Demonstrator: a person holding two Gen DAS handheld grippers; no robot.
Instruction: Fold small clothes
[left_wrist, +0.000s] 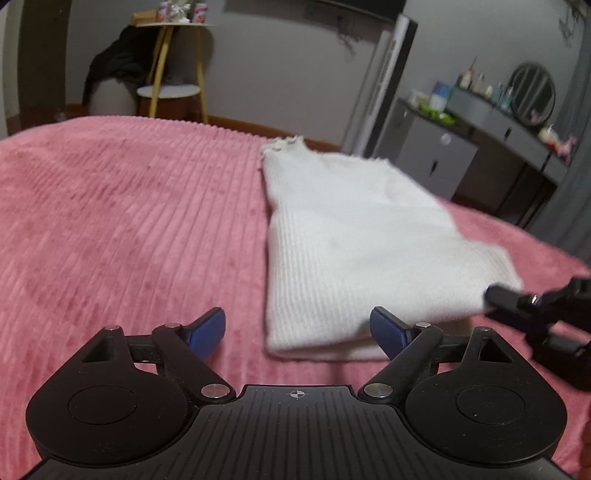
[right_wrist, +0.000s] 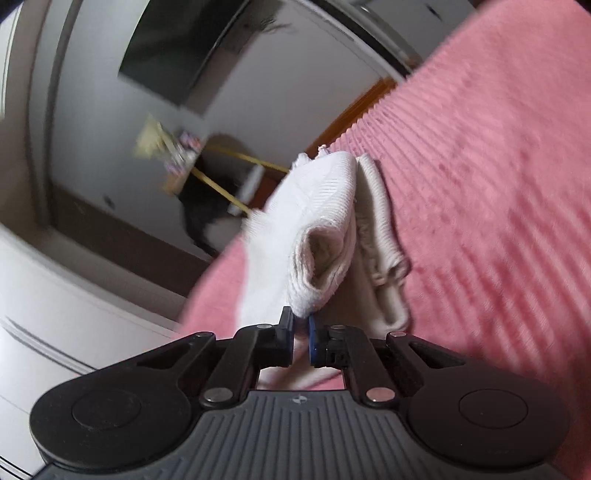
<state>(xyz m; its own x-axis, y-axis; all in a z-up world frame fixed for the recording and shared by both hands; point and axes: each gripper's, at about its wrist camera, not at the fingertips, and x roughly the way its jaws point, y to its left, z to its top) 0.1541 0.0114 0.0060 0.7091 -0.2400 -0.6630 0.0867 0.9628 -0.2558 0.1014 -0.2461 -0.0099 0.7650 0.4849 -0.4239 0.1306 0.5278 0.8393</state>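
A white ribbed knit garment (left_wrist: 351, 240) lies partly folded on the pink ribbed bedspread (left_wrist: 129, 221). My left gripper (left_wrist: 297, 334) is open and empty, just in front of the garment's near folded edge. My right gripper (right_wrist: 301, 325) is shut on a corner of the white garment (right_wrist: 317, 236) and holds the top layer lifted off the bedspread (right_wrist: 480, 184). The right gripper also shows in the left wrist view (left_wrist: 495, 295) at the garment's right corner.
A yellow-legged side table (left_wrist: 173, 66) with dark clothes draped beside it stands beyond the bed. A grey dresser (left_wrist: 461, 147) with a round mirror and small items is at the back right. A white tall panel (left_wrist: 384, 92) leans against the wall.
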